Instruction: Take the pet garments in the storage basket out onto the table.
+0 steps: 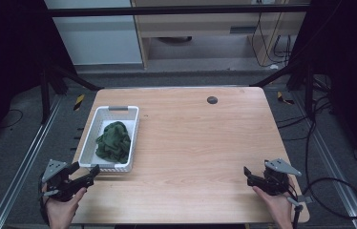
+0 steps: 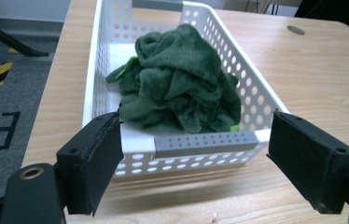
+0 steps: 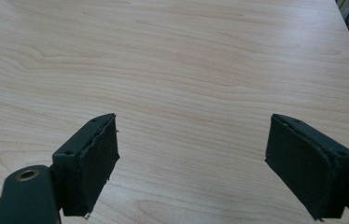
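Resting on a light wooden table (image 1: 191,143), toward its left side: white perforated basket (image 1: 85,151) with a grey handle strip at the near and far ends. Lying crumpled inside, nearer the near end: dark green fleecy cloth (image 1: 114,141), piled above the rim in the left gripper view, with bare white floor beyond it toward the far end. Held at the near left corner of the table: left gripper (image 1: 92,172), jaws spread wide, nothing between the pads, tips pointing at the near end of the basket, just beside its near wall; contact not discernible. Seen along those jaws in the left gripper view: basket's near handle strip (image 2: 205,143) framed between the two black pads, cloth (image 2: 179,79) directly behind it. Held at the near right of the table, well apart from the basket: right gripper (image 1: 247,174), jaws likewise wide apart, empty, over bare wood. Set into the far right part of the tabletop: small dark round disc (image 1: 212,99).
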